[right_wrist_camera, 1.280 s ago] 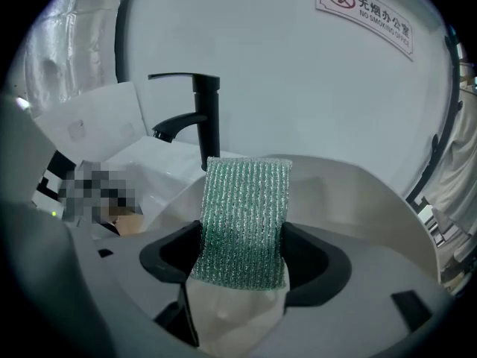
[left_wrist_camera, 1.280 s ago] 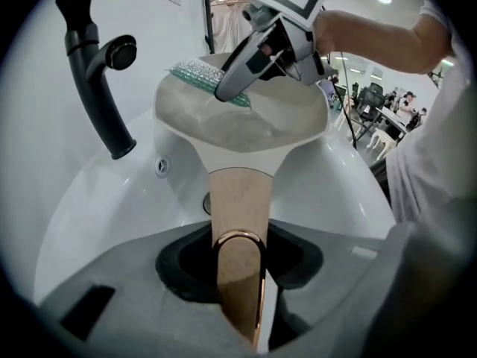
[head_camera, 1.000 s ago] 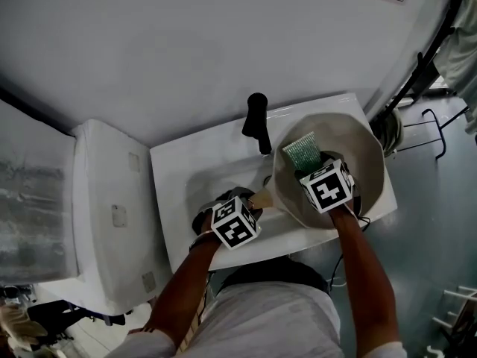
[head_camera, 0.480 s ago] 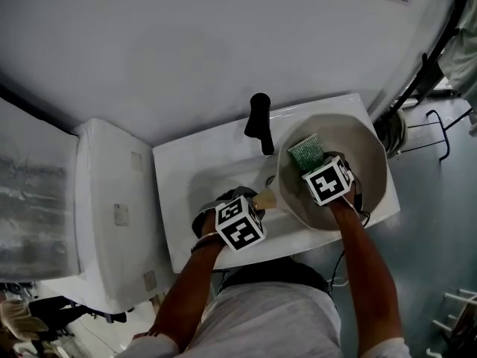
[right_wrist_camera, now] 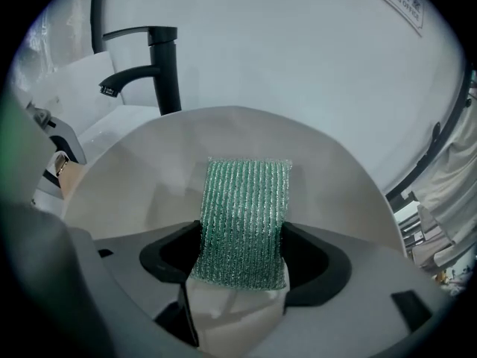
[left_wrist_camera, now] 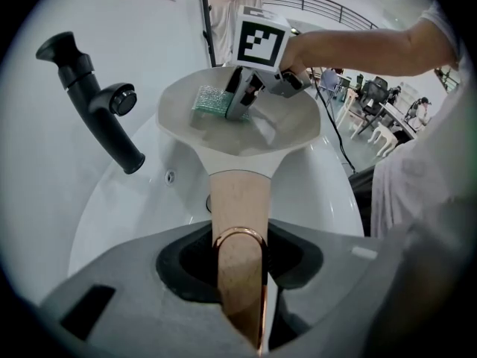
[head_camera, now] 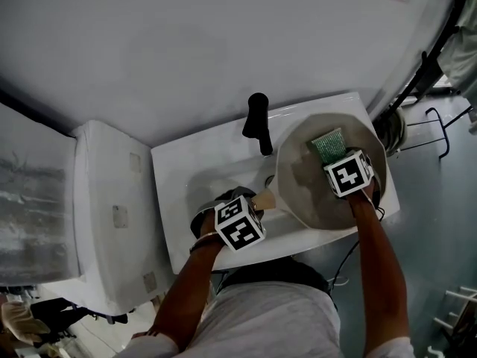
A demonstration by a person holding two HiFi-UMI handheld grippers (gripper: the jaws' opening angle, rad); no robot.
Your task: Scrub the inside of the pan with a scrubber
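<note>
Clamping the green mesh scrubber (right_wrist_camera: pixel 244 215) in my right gripper (right_wrist_camera: pixel 242 263), I hold its long axis straight ahead of the jaws against the inner wall of the round cream pan (right_wrist_camera: pixel 149 177), while my left gripper (left_wrist_camera: pixel 240 268), off to the left, grips its copper-toned handle (left_wrist_camera: pixel 237 215).

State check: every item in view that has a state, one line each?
Beige round pan with copper-coloured handle: held by handle, over white sink.
Green mesh scrubber: clamped, against pan's inside.
Black faucet: no water seen running.
Left gripper: jaws shut on pan handle.
Right gripper: jaws shut on scrubber.
</note>
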